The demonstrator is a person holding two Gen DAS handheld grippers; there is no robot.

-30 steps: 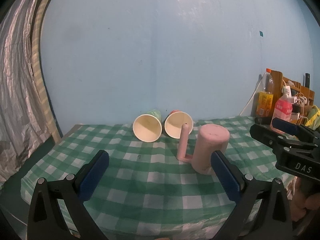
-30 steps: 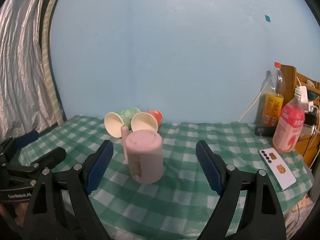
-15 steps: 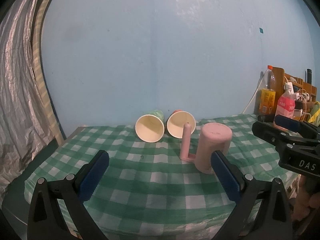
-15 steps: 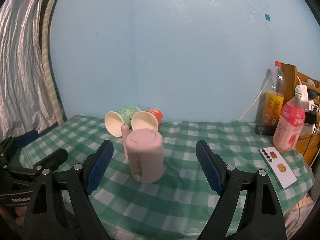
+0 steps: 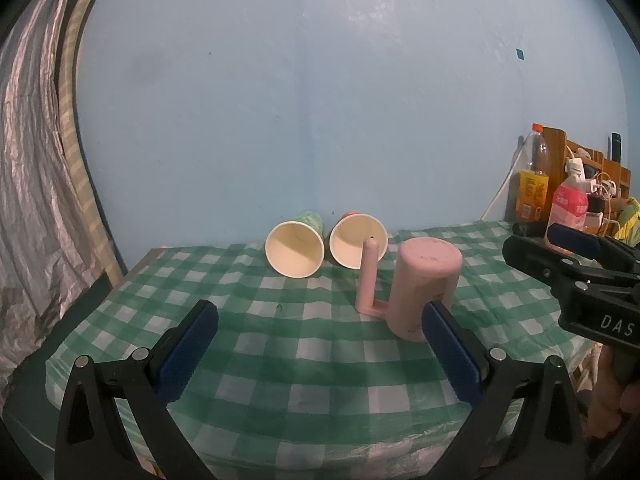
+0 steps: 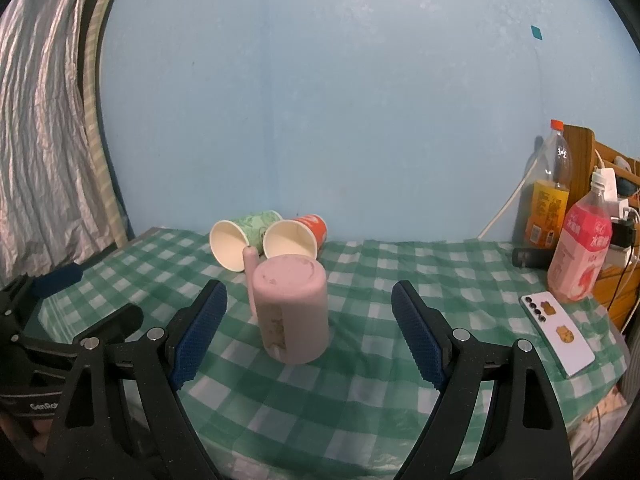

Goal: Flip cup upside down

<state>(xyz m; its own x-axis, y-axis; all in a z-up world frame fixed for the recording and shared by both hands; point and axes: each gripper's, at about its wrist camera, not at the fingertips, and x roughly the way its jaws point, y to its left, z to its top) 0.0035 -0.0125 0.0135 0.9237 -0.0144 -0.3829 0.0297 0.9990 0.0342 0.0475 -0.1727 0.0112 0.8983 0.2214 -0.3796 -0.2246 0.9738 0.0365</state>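
Note:
A pink cup [image 5: 424, 286] with a straight post handle stands upside down on the green checked tablecloth [image 5: 280, 344]; it also shows in the right wrist view [image 6: 292, 312]. My left gripper [image 5: 320, 352] is open and empty, back from the cup, which sits by its right finger. My right gripper [image 6: 310, 332] is open and empty, with the cup between and beyond its fingers, untouched. Each gripper shows at the edge of the other's view.
Two paper cups, one green [image 6: 240, 242] and one red [image 6: 294, 238], lie on their sides near the blue wall. Two bottles [image 6: 582, 258] and a white phone [image 6: 558, 334] are at the table's right. A silver curtain [image 6: 40, 140] hangs left.
Both grippers have drawn back and risen slightly from the table, so the cup looks a little farther away. The cup has not moved. Both grippers stay open.

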